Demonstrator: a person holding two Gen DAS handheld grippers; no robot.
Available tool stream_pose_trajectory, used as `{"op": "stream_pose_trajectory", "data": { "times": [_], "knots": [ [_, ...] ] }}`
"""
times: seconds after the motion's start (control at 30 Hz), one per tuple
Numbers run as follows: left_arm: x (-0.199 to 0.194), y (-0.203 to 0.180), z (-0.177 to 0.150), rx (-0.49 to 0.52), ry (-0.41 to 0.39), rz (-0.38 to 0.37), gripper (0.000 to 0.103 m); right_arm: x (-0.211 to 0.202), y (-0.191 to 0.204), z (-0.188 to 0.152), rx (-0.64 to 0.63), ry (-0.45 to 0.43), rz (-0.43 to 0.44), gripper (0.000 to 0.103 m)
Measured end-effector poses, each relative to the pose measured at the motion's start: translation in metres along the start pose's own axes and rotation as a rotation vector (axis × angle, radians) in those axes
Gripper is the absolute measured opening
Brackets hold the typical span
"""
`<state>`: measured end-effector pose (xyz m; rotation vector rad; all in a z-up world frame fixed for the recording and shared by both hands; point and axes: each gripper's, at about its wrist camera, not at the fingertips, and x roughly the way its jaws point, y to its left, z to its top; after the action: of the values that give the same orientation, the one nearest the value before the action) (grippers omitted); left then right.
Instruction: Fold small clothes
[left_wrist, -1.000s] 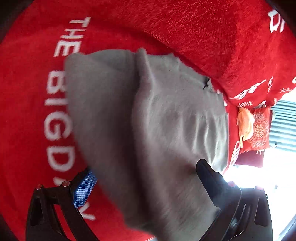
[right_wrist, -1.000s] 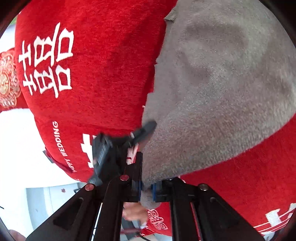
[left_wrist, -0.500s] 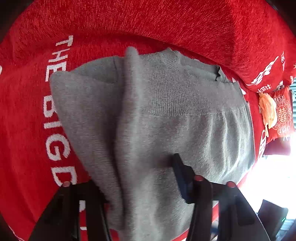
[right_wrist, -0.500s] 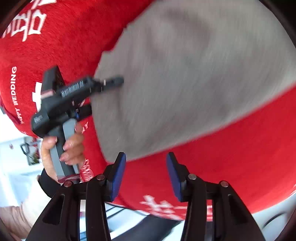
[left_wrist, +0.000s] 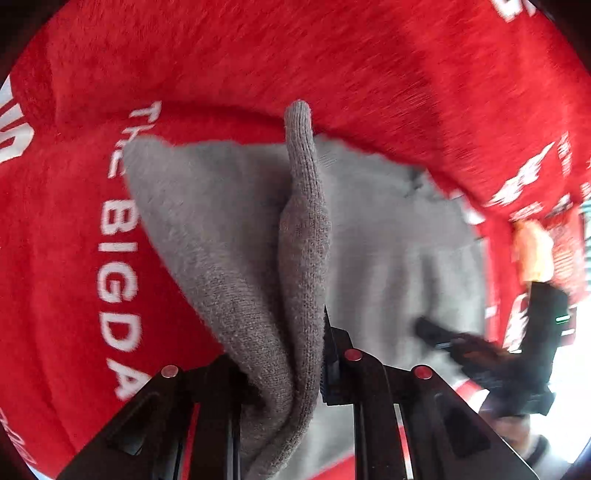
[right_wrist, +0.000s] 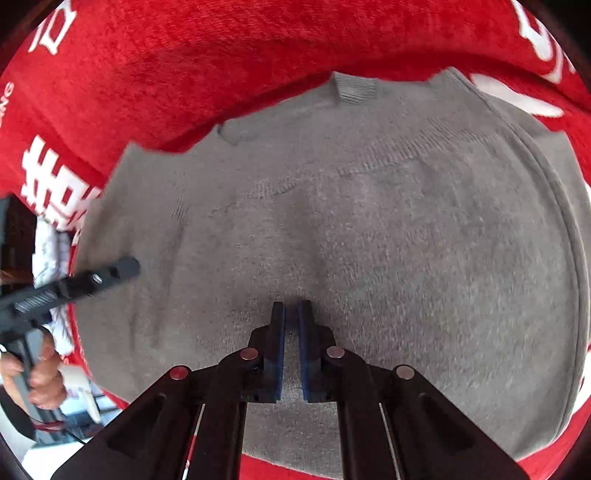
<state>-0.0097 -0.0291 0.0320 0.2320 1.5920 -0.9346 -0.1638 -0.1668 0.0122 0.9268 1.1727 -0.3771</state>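
Observation:
A small grey knit garment (right_wrist: 369, 221) lies on a red plush cover (right_wrist: 221, 55) with white lettering. In the left wrist view my left gripper (left_wrist: 288, 354) is shut on a bunched fold of the grey garment (left_wrist: 303, 258), which stands up as a ridge between the jaws. In the right wrist view my right gripper (right_wrist: 291, 314) is over the garment's near part with its jaws nearly together; a thin gap shows and no cloth is clearly pinched. The left gripper also shows at the left of the right wrist view (right_wrist: 74, 284), at the garment's left edge.
The red cover (left_wrist: 332, 55) rises as a backrest behind the garment. A red and orange item (left_wrist: 535, 251) lies at the right in the left wrist view. The right gripper (left_wrist: 480, 354) shows there too. A bright floor area (right_wrist: 48, 443) is at lower left.
The left gripper closed on a fold of the garment. The right gripper, open half a second ago off the garment's edge, moved over the garment and closed its jaws.

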Motion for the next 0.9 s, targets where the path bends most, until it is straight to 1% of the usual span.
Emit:
{"op": "stream_pose_trajectory", "data": {
  "times": [0.07, 0.17, 0.27, 0.3, 0.37, 0.43, 0.5, 0.53, 0.57, 0.6, 0.63, 0.67, 0.7, 0.73, 0.8, 0.83, 0.9],
  "knots": [
    [-0.012, -0.021, 0.002, 0.011, -0.017, -0.032, 0.018, -0.001, -0.005, 0.004, 0.010, 0.019, 0.049, 0.007],
    [-0.017, -0.064, 0.007, 0.051, -0.022, -0.062, 0.015, -0.011, -0.025, 0.004, 0.071, 0.037, 0.155, 0.009],
    [-0.008, -0.116, 0.012, 0.123, -0.020, -0.076, 0.015, -0.029, -0.045, -0.008, 0.136, -0.007, 0.247, 0.010],
    [-0.001, -0.135, 0.015, 0.156, -0.017, -0.070, 0.015, -0.035, -0.053, -0.010, 0.157, -0.022, 0.268, 0.010],
    [0.021, -0.172, 0.017, 0.229, -0.006, -0.032, 0.015, -0.043, -0.073, -0.015, 0.208, -0.048, 0.302, 0.011],
    [0.043, -0.199, 0.010, 0.289, 0.006, 0.007, 0.015, -0.043, -0.089, -0.019, 0.241, -0.047, 0.314, 0.017],
    [0.066, -0.221, 0.005, 0.336, 0.007, 0.057, 0.016, -0.038, -0.103, -0.023, 0.279, -0.038, 0.315, 0.019],
    [0.072, -0.226, 0.003, 0.349, 0.017, 0.079, 0.017, -0.034, -0.112, -0.026, 0.308, -0.031, 0.329, 0.019],
    [0.078, -0.231, 0.001, 0.358, 0.027, 0.090, 0.025, -0.032, -0.117, -0.029, 0.328, -0.029, 0.338, 0.019],
    [0.078, -0.235, -0.001, 0.352, 0.032, 0.074, 0.039, -0.030, -0.122, -0.032, 0.347, -0.030, 0.350, 0.020],
    [0.072, -0.236, -0.002, 0.342, 0.026, 0.051, 0.050, -0.029, -0.125, -0.034, 0.361, -0.033, 0.367, 0.026],
    [0.065, -0.237, -0.004, 0.337, 0.011, 0.031, 0.072, -0.029, -0.127, -0.034, 0.373, -0.040, 0.382, 0.032],
    [0.053, -0.240, -0.008, 0.348, -0.025, 0.020, 0.081, -0.033, -0.132, -0.033, 0.384, -0.050, 0.397, 0.042],
    [0.044, -0.241, -0.012, 0.366, -0.043, 0.017, 0.081, -0.034, -0.134, -0.034, 0.402, -0.064, 0.422, 0.050],
    [0.023, -0.240, -0.017, 0.393, -0.068, 0.013, 0.081, -0.037, -0.141, -0.035, 0.450, -0.096, 0.457, 0.053],
    [0.012, -0.237, -0.018, 0.388, -0.086, 0.016, 0.081, -0.039, -0.145, -0.034, 0.476, -0.110, 0.478, 0.056],
    [-0.006, -0.223, -0.018, 0.361, -0.120, 0.038, 0.081, -0.046, -0.163, -0.038, 0.554, -0.133, 0.548, 0.060]
  ]
}}
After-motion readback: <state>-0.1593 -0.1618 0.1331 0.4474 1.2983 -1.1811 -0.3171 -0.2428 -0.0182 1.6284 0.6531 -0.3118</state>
